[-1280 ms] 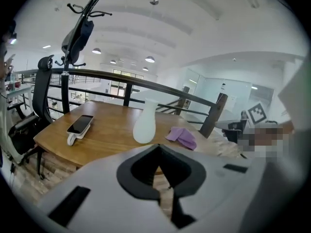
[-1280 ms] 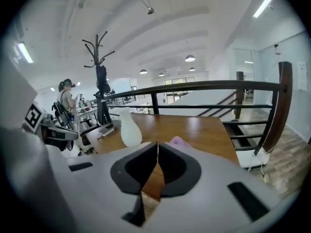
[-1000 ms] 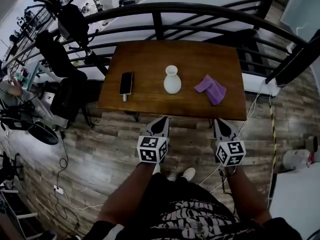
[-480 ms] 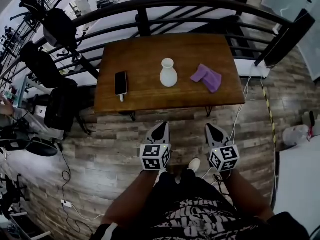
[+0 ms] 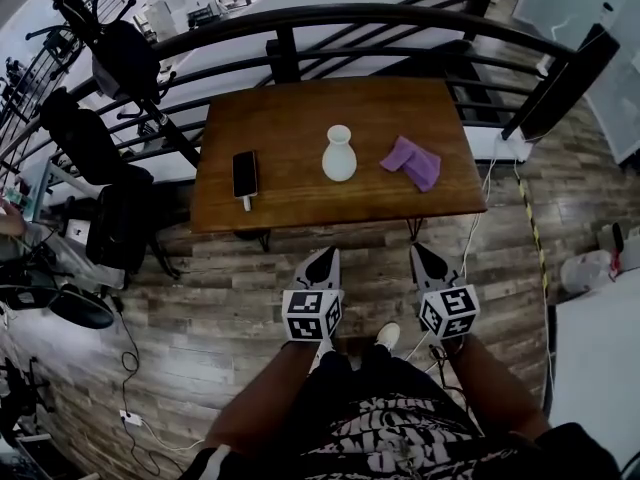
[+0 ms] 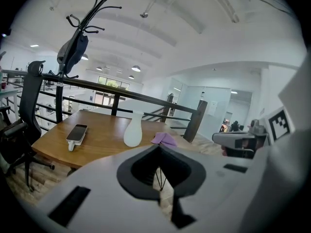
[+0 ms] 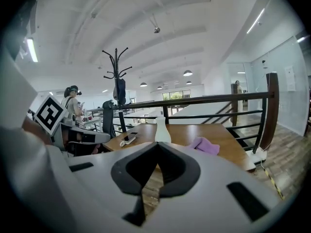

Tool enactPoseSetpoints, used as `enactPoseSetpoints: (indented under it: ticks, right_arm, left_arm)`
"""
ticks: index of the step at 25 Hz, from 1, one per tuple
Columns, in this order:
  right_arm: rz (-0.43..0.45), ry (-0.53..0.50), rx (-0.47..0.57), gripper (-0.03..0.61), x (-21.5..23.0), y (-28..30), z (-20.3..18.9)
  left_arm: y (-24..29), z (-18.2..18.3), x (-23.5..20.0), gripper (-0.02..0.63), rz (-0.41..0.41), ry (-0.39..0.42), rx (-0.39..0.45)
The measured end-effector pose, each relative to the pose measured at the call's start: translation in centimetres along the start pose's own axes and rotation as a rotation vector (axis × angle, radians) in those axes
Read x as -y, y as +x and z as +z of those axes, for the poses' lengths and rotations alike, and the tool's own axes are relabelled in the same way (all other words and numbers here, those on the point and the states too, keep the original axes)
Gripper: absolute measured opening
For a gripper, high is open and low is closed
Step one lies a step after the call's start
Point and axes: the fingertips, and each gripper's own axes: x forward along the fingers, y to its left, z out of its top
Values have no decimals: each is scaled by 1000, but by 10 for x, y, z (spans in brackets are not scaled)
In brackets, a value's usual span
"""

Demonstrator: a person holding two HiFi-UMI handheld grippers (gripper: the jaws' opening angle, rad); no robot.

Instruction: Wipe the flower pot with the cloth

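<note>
White vase-shaped flower pot [image 5: 339,155] is stood upright mid-way along the brown wooden bench [image 5: 300,118]. Crumpled purple cloth [image 5: 411,163] is laid near it, not touching. Left tongs [image 5: 322,258] and right tongs [image 5: 422,256] are held short of the bench, both pressed together, nothing pinched.

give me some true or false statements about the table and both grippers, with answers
1. The purple cloth lies on the table, right of the flower pot in the head view. True.
2. The right gripper holds the cloth. False: its jaws are shut on nothing, short of the table.
3. The flower pot lies on its side. False: it stands upright.
4. A phone lies left of the flower pot. True.
5. The left gripper is wide open. False: its jaws are together.
</note>
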Motion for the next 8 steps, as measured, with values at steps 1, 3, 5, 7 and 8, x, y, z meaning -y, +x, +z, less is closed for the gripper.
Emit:
enactPoseSetpoints:
  ticks: [1, 3, 5, 7, 8]
  right_arm:
    - [-2, -1, -1, -3, 1, 0, 0]
    - [-8, -1, -2, -3, 3, -1, 0]
    - [-13, 2, -4, -3, 5, -1, 0]
    - [-17, 3, -5, -3, 6, -1, -1]
    - [-18, 4, -6, -3, 7, -1, -1]
  left_arm:
    - [0, 1, 1, 2, -3, 2, 2]
    - [1, 3, 2, 2, -7, 5, 5]
    - [1, 3, 3, 2, -8, 7, 5]
    - [1, 3, 2, 2, -6, 9, 5]
    - [2, 3, 2, 2, -5, 9, 6]
